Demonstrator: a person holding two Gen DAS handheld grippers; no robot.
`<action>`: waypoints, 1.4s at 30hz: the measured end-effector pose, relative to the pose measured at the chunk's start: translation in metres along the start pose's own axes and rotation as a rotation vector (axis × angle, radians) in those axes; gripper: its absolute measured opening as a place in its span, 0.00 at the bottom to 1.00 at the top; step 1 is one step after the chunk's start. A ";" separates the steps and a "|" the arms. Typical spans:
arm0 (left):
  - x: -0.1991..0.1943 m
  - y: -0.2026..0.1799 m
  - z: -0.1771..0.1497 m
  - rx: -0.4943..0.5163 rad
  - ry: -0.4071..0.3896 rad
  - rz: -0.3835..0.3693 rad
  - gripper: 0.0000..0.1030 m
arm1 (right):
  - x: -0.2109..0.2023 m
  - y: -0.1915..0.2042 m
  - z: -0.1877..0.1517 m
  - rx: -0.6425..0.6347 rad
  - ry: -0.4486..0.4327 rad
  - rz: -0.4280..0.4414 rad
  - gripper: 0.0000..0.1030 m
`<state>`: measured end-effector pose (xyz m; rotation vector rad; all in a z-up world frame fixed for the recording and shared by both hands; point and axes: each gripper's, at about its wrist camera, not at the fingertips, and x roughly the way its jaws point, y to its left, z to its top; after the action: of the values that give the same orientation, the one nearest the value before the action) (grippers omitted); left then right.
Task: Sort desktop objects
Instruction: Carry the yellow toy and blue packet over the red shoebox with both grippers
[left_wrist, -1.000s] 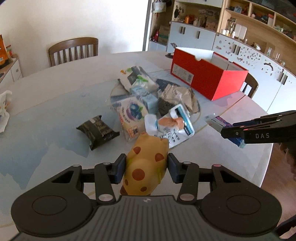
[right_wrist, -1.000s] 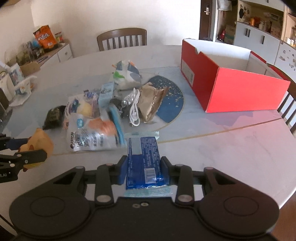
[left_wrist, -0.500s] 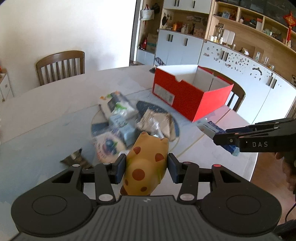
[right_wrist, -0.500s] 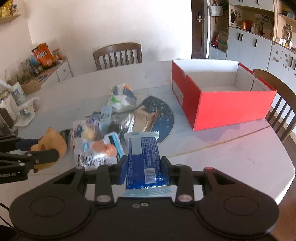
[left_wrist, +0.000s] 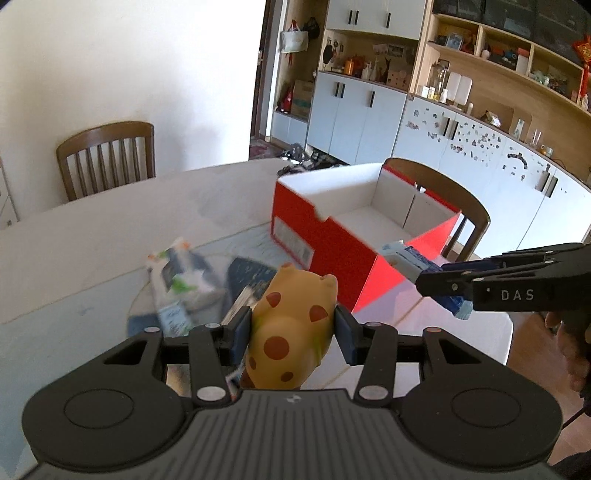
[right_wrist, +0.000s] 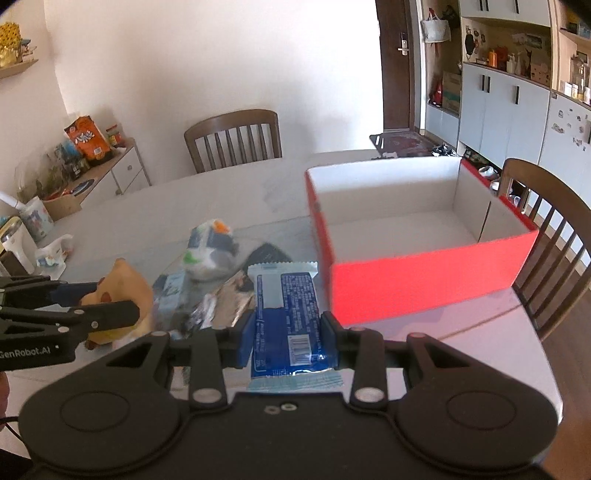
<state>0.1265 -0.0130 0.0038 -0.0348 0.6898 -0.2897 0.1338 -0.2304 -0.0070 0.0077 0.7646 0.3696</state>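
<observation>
My left gripper is shut on a yellow toy animal with brown spots, held up above the table. My right gripper is shut on a blue and white snack packet. An open red box with a white inside stands on the pale round table, ahead and to the right of both grippers. In the left wrist view the right gripper hangs just right of the box's near corner with the packet. In the right wrist view the left gripper and the toy are at the left.
A blurred heap of snack packets lies on the table below the grippers, left of the box. Wooden chairs stand at the far side and at the right. A sideboard with clutter is at the left, cabinets behind.
Both grippers have risen and moved toward the red box, each keeping its load. The box now looks larger and closer, and the heap has slid lower in both views.
</observation>
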 end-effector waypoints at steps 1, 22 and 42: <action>0.004 -0.004 0.004 -0.002 -0.003 0.002 0.45 | 0.001 -0.007 0.005 -0.004 -0.001 0.004 0.36; 0.093 -0.070 0.079 0.044 0.014 0.017 0.45 | 0.028 -0.099 0.056 -0.028 0.009 0.037 0.36; 0.209 -0.104 0.130 0.152 0.121 0.011 0.46 | 0.089 -0.162 0.094 -0.037 0.049 -0.022 0.36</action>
<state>0.3359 -0.1784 -0.0127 0.1324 0.7855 -0.3348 0.3082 -0.3407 -0.0215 -0.0446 0.8058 0.3643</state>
